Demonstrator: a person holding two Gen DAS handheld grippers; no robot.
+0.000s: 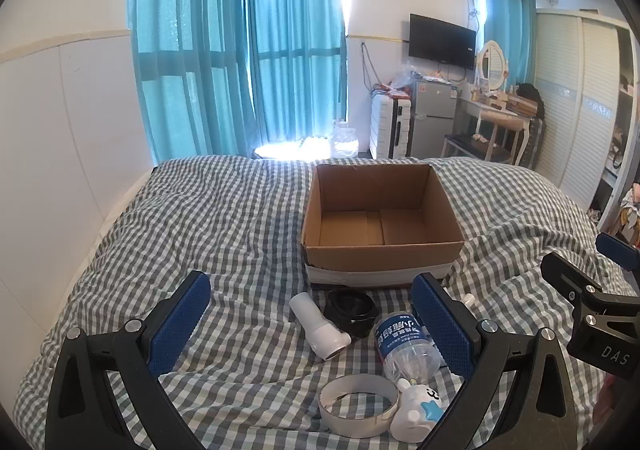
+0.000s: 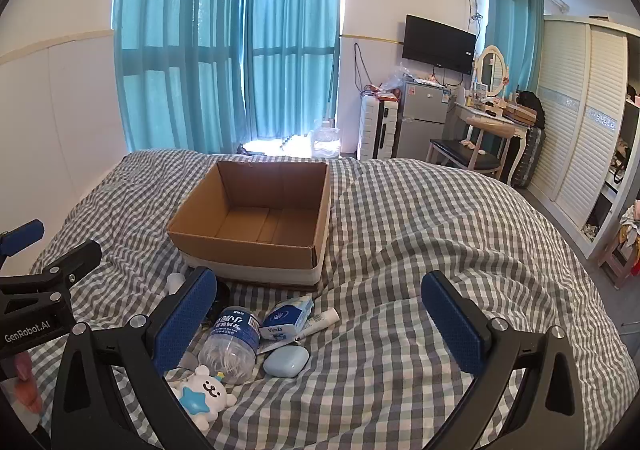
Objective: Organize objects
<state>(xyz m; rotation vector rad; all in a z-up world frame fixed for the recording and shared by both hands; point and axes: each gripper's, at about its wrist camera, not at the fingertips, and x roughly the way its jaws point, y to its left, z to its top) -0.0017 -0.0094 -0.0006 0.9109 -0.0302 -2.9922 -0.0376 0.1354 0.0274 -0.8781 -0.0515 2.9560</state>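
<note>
A finger hides the black ring (image 2: 222, 296), seemingly tape.

The box (image 1: 380, 254) is matt brown cardboard on a creased checked cloth cover (image 1: 224, 234). The bottle (image 2: 232, 342) is clear glossy plastic; the case (image 2: 286, 361) is smooth.

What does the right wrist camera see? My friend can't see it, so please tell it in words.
An empty cardboard box sits on a checked bedspread, with the right gripper held open in front of it. Near its left finger lie a plastic bottle, a tissue pack, a pale blue case and a white bear toy.
</note>
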